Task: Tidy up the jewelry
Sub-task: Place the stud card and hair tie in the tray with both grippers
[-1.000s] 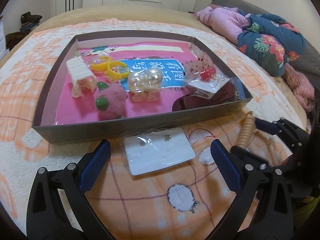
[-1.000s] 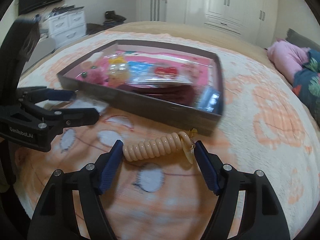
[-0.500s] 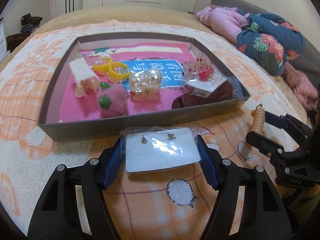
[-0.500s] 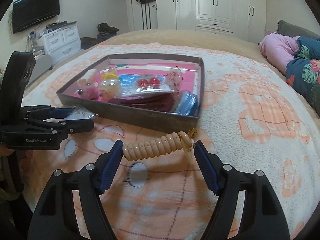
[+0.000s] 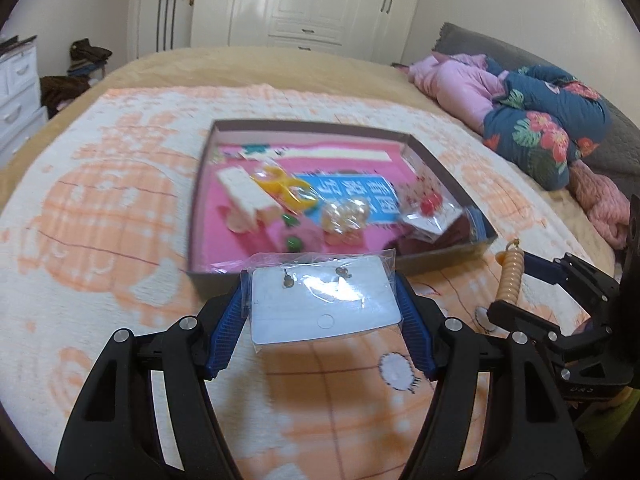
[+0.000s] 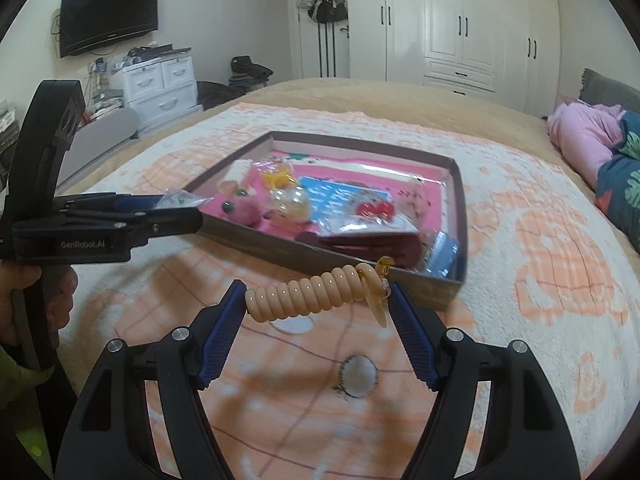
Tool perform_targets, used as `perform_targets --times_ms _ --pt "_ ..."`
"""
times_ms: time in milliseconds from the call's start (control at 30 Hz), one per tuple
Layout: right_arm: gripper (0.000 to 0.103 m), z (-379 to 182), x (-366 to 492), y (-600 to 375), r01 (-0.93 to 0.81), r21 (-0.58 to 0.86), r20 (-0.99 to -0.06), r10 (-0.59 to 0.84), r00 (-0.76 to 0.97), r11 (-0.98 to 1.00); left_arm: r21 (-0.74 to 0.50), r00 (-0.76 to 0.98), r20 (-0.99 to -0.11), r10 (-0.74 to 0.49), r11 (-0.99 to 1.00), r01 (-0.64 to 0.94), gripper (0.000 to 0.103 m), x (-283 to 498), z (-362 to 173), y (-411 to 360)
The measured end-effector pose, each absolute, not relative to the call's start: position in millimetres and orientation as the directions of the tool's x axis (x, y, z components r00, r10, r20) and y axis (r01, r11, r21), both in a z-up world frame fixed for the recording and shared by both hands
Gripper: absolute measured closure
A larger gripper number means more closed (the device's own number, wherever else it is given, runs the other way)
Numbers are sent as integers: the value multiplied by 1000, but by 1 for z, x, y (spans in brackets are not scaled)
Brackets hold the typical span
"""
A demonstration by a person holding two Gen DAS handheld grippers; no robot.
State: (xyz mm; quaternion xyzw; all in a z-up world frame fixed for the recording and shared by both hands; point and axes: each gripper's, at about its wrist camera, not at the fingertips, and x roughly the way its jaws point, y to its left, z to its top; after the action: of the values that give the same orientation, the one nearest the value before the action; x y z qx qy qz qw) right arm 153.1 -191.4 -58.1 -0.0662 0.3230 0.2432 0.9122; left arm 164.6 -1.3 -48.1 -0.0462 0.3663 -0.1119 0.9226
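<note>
The left gripper [image 5: 324,320] grasps an earring card [image 5: 324,300] in a clear bag, its blue pads [image 5: 226,328] pressed on the card's two short edges, so the card's long axis runs straight across the jaws; it lies nearly flat and is lifted off the blanket [image 5: 100,240], its shadow falling below it. The tray [image 5: 440,168] sits just ahead of the card, its near wall almost under the card's far edge, so in my judgement the coming move is a short carry forward over that wall and a release onto the pink floor. The tray already holds a white clip [image 5: 244,196], yellow rings [image 5: 286,186], a pearly bundle [image 5: 346,212] and a bagged red piece [image 5: 430,202]; blur makes these hard to name with certainty. To the right, the right gripper [image 6: 320,308] is clenched on a coiled hair tie [image 6: 304,294] with an amber clasp [image 6: 376,288], the coil's long axis also spanning the jaws end to end, held level above the blanket. It hovers just short of the tray's near right corner [image 6: 452,288], so both hands look about equally near the tray, the left facing its near wall, the right its corner. Each gripper points forward and slightly down toward the tray
</note>
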Motion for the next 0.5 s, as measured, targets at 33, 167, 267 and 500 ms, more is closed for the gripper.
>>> perform_targets --times_ms 33,167,267,500 --pt "33 -57 154 -189 -491 36 -619 405 673 871 -157 715 -661 -228 974 165 43 164 -46 1" --pt "33 -52 156 -183 -499 28 -610 410 678 866 -158 734 -646 -211 977 142 43 165 -42 13" --pt "33 -48 159 -180 -497 30 -601 413 684 867 -163 744 -636 -205 978 130 43 167 -38 19" --pt "33 -38 176 -177 -482 19 -578 403 710 876 -163 755 -624 -203 978 129 43 183 -33 22"
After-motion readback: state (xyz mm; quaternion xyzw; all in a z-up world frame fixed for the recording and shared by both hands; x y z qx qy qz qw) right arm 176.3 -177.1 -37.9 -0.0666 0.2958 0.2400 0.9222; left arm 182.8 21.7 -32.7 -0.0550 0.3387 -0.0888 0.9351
